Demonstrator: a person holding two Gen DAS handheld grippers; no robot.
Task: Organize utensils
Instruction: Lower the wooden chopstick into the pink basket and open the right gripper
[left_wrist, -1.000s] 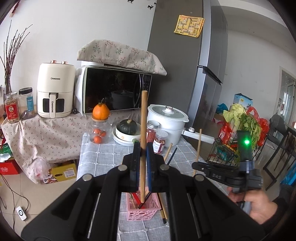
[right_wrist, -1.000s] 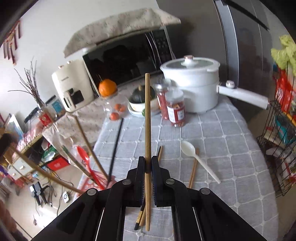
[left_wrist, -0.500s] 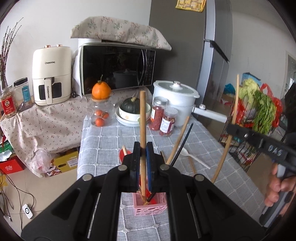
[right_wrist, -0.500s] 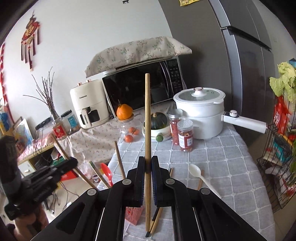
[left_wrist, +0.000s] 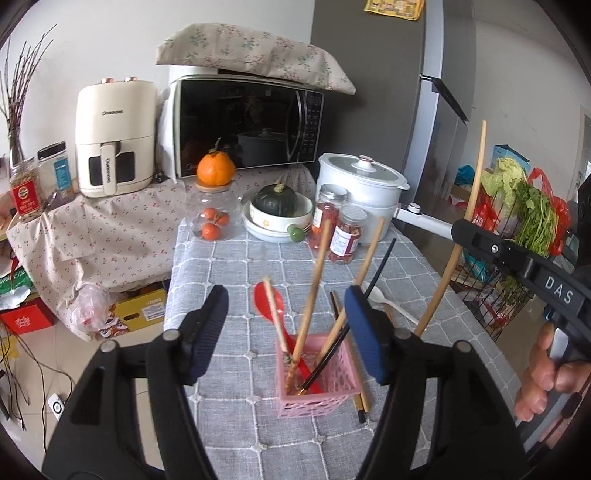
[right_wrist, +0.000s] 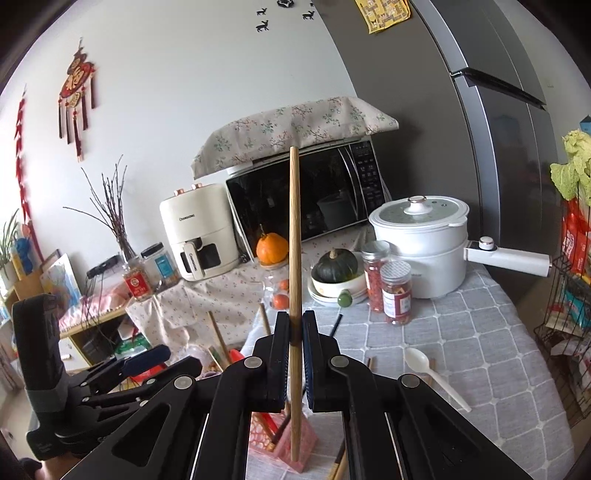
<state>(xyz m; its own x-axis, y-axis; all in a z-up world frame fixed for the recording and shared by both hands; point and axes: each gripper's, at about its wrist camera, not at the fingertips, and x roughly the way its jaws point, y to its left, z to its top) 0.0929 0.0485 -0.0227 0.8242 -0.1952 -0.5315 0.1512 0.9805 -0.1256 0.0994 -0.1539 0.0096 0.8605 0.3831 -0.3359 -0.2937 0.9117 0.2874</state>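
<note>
Pale wooden chopstick (right_wrist: 294, 236) upright between clamped right fingers (right_wrist: 282, 354); left fingers (left_wrist: 207, 332) spread, empty.

Landmark: basket (left_wrist: 318, 384), near front edge of the table (left_wrist: 236, 273). In it: several chopsticks (left_wrist: 309, 295) and a spoon (left_wrist: 269, 300), leaning. Two more chopsticks (left_wrist: 361, 402) lie on the table touching its right side. Plastic spoon (right_wrist: 430, 371) lies on the table behind-right of it. Two spice jars (left_wrist: 345, 238) further behind, pot (left_wrist: 360, 192) behind those. Squash (left_wrist: 277, 201) in stacked bowls (left_wrist: 275, 223) left of the jars; glass jar (left_wrist: 212, 218) left again. Microwave (left_wrist: 247, 123) and air fryer (left_wrist: 114, 136) on the counter behind the table.
</note>
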